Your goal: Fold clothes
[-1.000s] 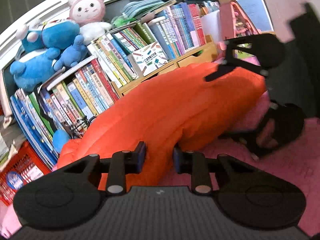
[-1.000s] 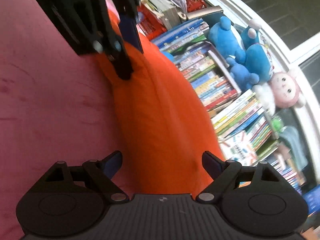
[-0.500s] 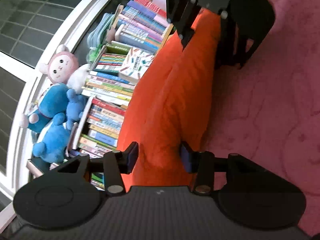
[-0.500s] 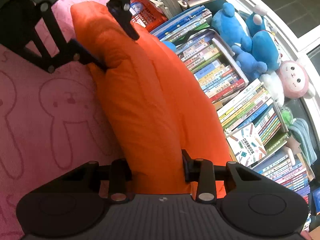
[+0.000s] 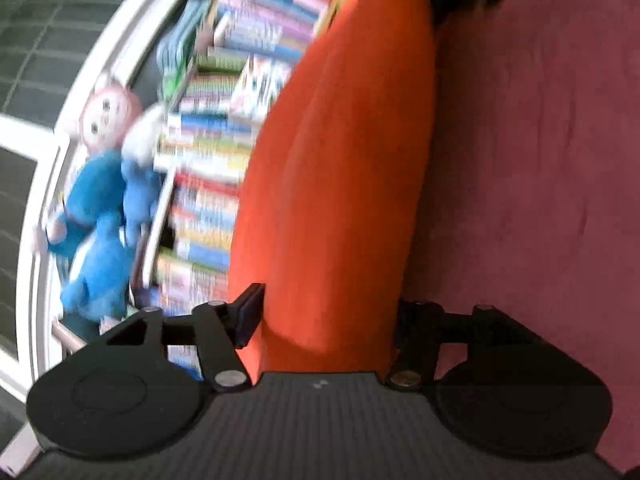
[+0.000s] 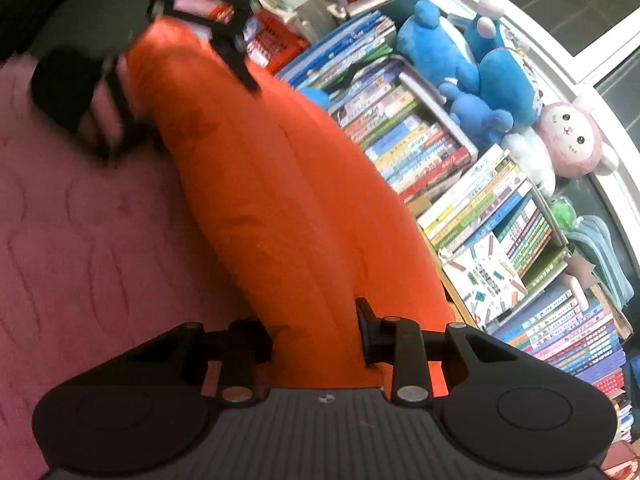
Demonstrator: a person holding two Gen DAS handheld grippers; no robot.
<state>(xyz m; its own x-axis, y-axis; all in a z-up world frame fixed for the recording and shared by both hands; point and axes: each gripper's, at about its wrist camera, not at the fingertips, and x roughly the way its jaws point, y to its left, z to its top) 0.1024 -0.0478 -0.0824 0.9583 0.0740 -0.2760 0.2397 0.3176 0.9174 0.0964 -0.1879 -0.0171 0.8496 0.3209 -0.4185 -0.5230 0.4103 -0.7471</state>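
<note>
Orange garment (image 5: 340, 168) is bunched lengthwise over the pink blanket (image 5: 540, 160), beside the bookshelf (image 6: 480, 208). Left tool (image 5: 326, 312) pinches one end of it; right tool (image 6: 316, 330) pinches the other.

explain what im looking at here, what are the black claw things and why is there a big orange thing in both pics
The black claws are two handheld grippers; a person holds one in each hand, and each carries a fisheye camera looking along its fingers. One picture comes from the left gripper, the other from the right gripper. The orange thing is a puffy orange garment, being folded on a pink blanket. Each gripper has the fabric between its fingers at opposite ends, the left one's spread wider, so each camera also sees the other gripper at the far end. Behind stand books and plush toys by a window. The left view is blurred.
</note>
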